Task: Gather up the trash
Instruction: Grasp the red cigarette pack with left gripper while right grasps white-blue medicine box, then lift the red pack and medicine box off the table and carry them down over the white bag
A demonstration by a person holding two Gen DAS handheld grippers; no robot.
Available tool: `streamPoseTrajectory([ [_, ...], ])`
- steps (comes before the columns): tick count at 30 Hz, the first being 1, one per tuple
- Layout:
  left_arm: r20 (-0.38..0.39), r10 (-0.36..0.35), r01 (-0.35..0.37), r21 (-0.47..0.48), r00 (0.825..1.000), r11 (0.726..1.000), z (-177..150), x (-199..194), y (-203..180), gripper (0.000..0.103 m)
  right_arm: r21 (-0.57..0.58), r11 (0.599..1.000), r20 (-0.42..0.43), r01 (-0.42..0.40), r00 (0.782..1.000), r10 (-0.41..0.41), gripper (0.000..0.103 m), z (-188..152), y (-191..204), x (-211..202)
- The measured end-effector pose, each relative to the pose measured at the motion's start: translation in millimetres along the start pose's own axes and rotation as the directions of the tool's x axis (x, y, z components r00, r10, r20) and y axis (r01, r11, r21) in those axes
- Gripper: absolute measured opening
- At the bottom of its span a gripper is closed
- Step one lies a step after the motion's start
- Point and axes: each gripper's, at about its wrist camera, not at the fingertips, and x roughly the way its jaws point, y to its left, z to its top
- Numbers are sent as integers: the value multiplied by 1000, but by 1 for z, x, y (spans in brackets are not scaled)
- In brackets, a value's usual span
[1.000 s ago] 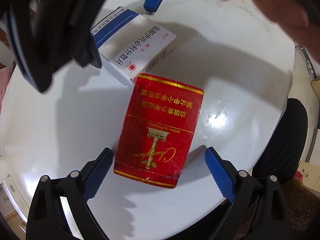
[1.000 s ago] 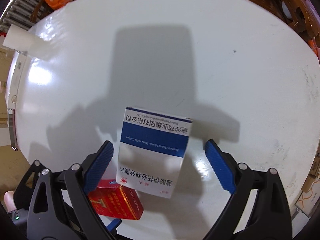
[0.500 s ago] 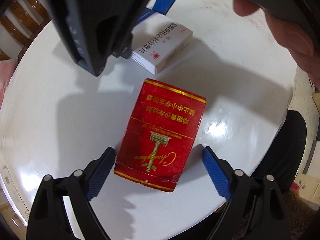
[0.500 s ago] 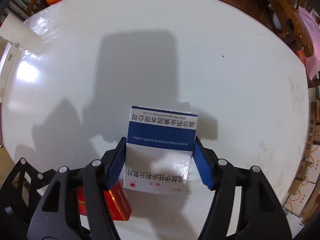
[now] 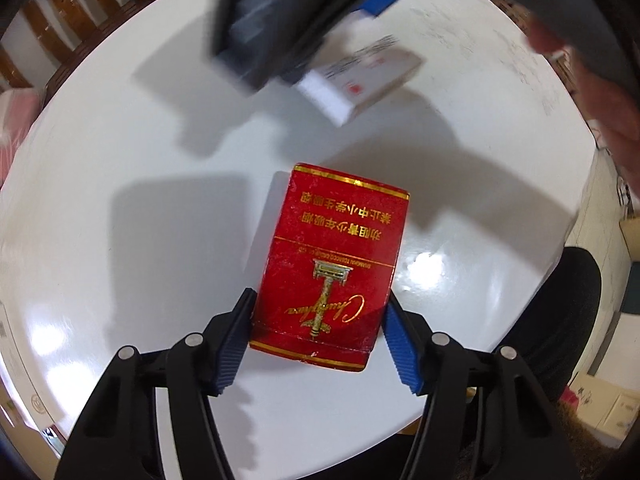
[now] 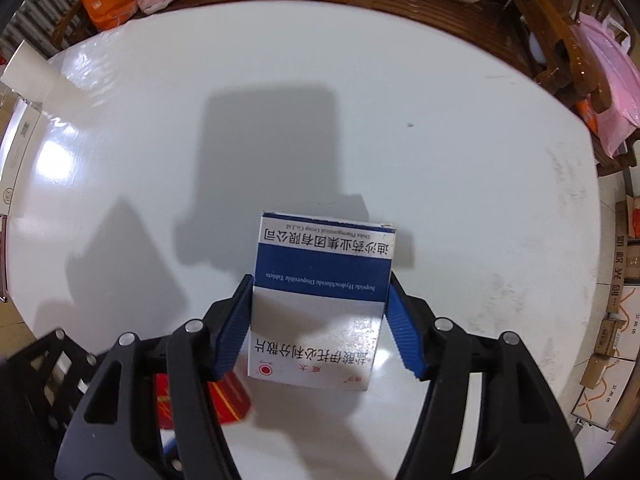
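The red cigarette pack (image 5: 332, 268) lies near the worktop's (image 5: 120, 160) edge, the left hand-held gripper (image 5: 316, 340) just closing on it. The right hand-held gripper (image 6: 318, 324) clamps the blue-white medicine box (image 6: 320, 300) (apparently lifted). Disposal remains; no bin shows.

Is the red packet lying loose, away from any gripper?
No, the red packet sits clamped between the left gripper pads.
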Motion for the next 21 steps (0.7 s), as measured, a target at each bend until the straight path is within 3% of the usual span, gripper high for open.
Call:
streamPoseTrajectory([
  [14,28,-1,4,-99,1000,995,-19,-19,20,58,-3,1000,13,30,999,-30,63,-35,-2,-10],
  [21,65,20,-14,-85,998,996,-26,-40,10,58,-4,1000,27,25,999,-25,63,-41,4,-17],
])
